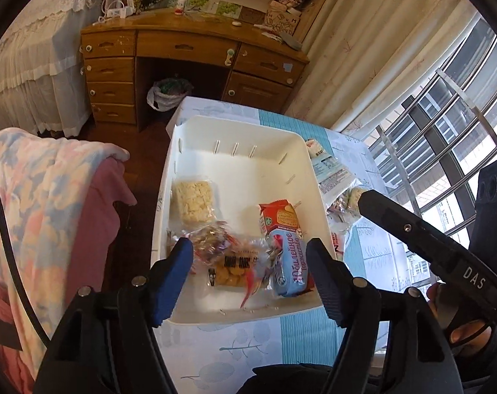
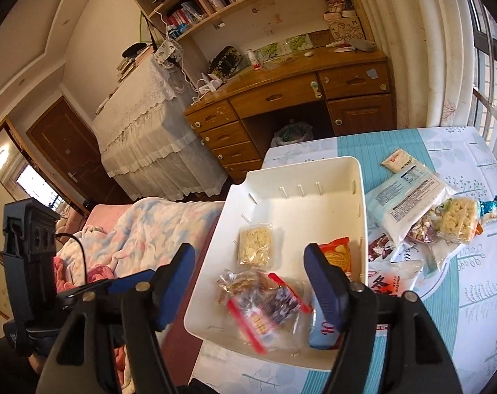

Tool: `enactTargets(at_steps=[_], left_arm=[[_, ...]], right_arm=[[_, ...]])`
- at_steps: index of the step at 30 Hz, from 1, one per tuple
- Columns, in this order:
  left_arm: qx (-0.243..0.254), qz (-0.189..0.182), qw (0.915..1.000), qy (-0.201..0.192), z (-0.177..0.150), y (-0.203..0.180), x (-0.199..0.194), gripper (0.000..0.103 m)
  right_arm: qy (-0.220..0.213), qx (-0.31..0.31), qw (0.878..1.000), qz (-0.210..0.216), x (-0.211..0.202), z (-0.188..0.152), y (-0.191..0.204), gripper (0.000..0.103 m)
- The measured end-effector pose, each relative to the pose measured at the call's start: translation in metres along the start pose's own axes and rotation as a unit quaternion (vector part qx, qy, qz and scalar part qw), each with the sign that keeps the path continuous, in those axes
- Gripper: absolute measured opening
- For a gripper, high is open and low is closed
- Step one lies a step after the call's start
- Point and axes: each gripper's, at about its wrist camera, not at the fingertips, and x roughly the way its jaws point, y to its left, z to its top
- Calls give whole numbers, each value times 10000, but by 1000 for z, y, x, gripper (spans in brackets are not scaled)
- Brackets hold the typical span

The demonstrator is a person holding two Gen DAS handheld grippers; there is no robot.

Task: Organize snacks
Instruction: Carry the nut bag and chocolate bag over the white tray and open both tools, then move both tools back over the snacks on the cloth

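A white bin (image 1: pixel 235 131) (image 2: pixel 301 164) stands on the cloth-covered table. In it lie a square pale cracker packet (image 1: pixel 194 202) (image 2: pixel 255 244), a red biscuit pack (image 1: pixel 279 216) (image 2: pixel 338 254), a blue pack (image 1: pixel 289 262) (image 2: pixel 324 331) and clear packets of small snacks (image 1: pixel 232 262) (image 2: pixel 265 308). My left gripper (image 1: pixel 250 262) hangs open over the bin's near end, its pads apart from the clear packets below. My right gripper (image 2: pixel 248 275) is open too, above the same packets, holding nothing. Right of the bin lie a large pale bag (image 2: pixel 409 197) and another cracker packet (image 2: pixel 458 218).
A pastel blanket (image 1: pixel 45 197) drapes over pink seating left of the table. A wooden desk (image 1: pixel 189 46) stands beyond the bin, with a barred window (image 1: pixel 445 115) and curtains at right. More wrappers (image 2: pixel 389 282) lie beside the bin's right wall.
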Motion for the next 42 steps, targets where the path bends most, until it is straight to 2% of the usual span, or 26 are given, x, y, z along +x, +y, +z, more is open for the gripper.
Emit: enactTargets(at_steps=[4, 8, 15, 23, 29, 33, 42], left_arm=[[77, 177, 9998, -106, 2, -7, -2, 82], [132, 354, 9989, -294, 4, -13, -6, 83], [264, 454, 9982, -288, 5, -37, -9, 84], [503, 485, 9970, -322, 2, -84, -12, 84], [613, 346, 9969, -355, 3, -121, -14, 84], [694, 245, 9968, -316, 3, -148, -8, 84], [698, 286, 9970, -146, 4, -199, 17, 84]], right_arm=[[-50, 101, 9999, -79, -6, 1, -7, 70], [-131, 182, 9996, -160, -15, 0, -15, 70], [-213, 270, 9989, -333, -36, -1, -34, 70], [-251, 249, 9981, -506, -62, 4, -61, 70], [-326, 109, 9972, -670, -87, 7, -85, 70], [-346, -10, 9960, -827, -100, 8, -102, 70], [-303, -282, 9917, -1218, -122, 4, -148, 70]])
